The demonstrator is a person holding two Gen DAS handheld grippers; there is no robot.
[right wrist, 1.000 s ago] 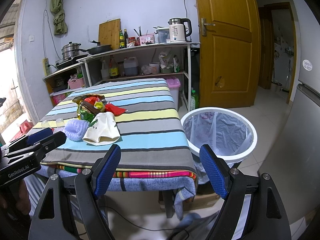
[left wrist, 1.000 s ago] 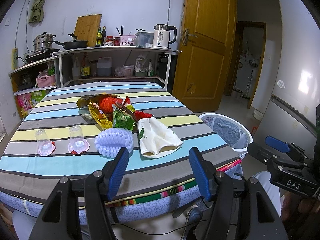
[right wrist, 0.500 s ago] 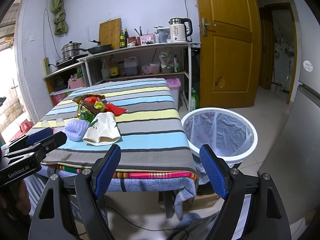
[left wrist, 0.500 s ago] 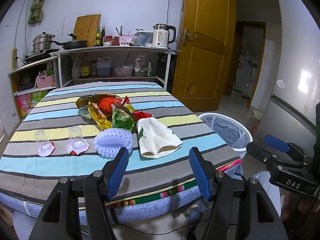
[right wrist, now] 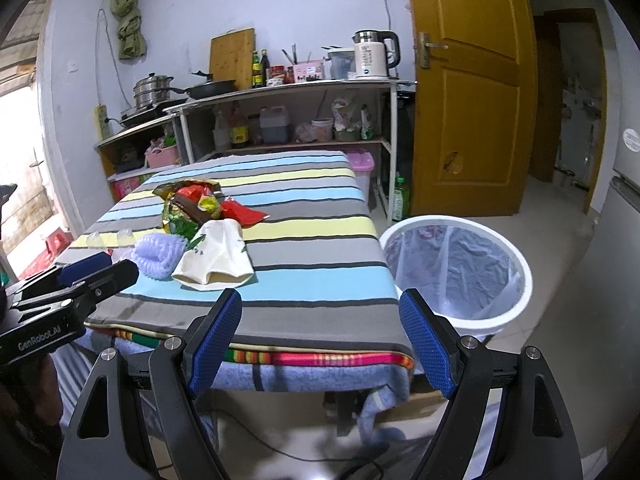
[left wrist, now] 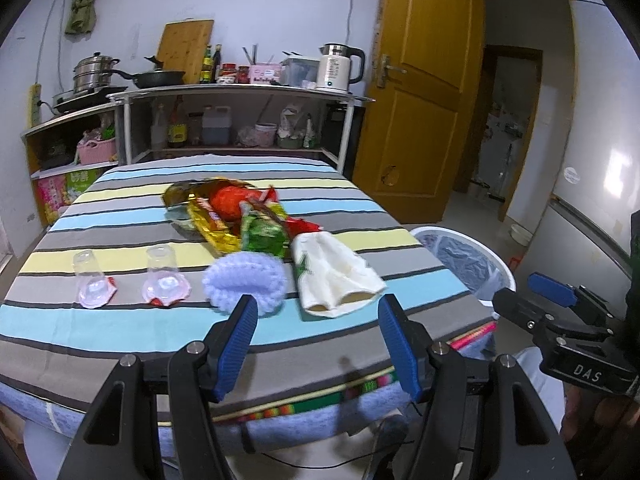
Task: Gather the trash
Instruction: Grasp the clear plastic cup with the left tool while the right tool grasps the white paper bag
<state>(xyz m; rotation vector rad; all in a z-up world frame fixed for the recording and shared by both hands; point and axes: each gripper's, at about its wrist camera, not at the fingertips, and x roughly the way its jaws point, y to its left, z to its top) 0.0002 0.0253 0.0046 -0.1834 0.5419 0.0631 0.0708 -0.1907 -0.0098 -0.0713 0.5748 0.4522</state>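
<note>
Both grippers are easing fwd toward the striped table (left wrist: 120, 320) since a sec ago, trash looming bigger. Left gripper (left wrist: 314, 344) is hovering w/ jaws apart, empty, near the purple foam net (left wrist: 244, 280) & white paper bag (left wrist: 336, 276). Right gripper (right wrist: 320, 340) is also gaping, empty, at near edge. Snack wrappers (left wrist: 236, 220) are lying mid-table; bin (right wrist: 456, 268) is standing right of table.

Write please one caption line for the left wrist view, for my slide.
Open left claw faces snack wrappers on the striped table, white bin beside it.
</note>
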